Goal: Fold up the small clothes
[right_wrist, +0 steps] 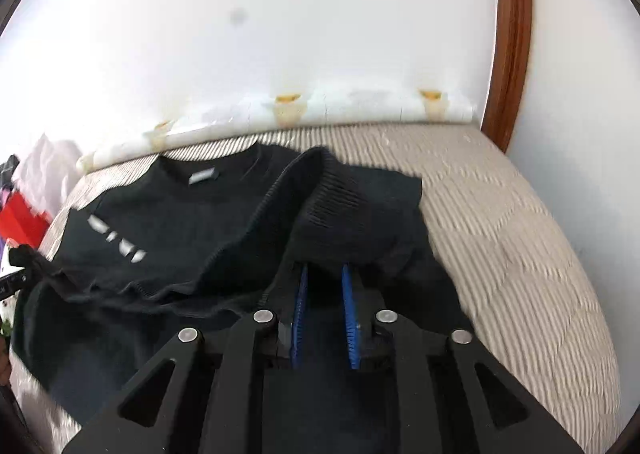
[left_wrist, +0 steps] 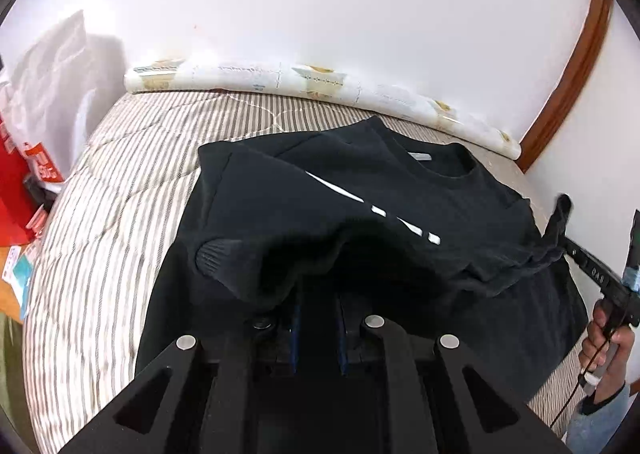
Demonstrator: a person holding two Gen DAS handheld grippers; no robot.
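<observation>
A black sweater (left_wrist: 360, 214) with white dashes on its chest and a grey neck label lies on the striped bed (left_wrist: 100, 214). Its lower part is lifted and folded up toward the collar. In the left wrist view my left gripper (left_wrist: 318, 318) is shut on the hem, and dark cloth hangs over its fingertips. In the right wrist view my right gripper (right_wrist: 324, 282) grips a ribbed edge of the sweater (right_wrist: 180, 222) between its blue pads (right_wrist: 299, 314). Each gripper shows at the other view's edge, pinching raised cloth: right gripper (left_wrist: 568, 246), left gripper (right_wrist: 16, 280).
A rolled patterned sheet (left_wrist: 320, 82) lies along the white wall at the bed's far edge. A red bag (left_wrist: 16, 182) and white bags stand left of the bed. A wooden door frame (left_wrist: 572, 74) rises at the right. A hand (left_wrist: 608, 338) holds the right gripper's handle.
</observation>
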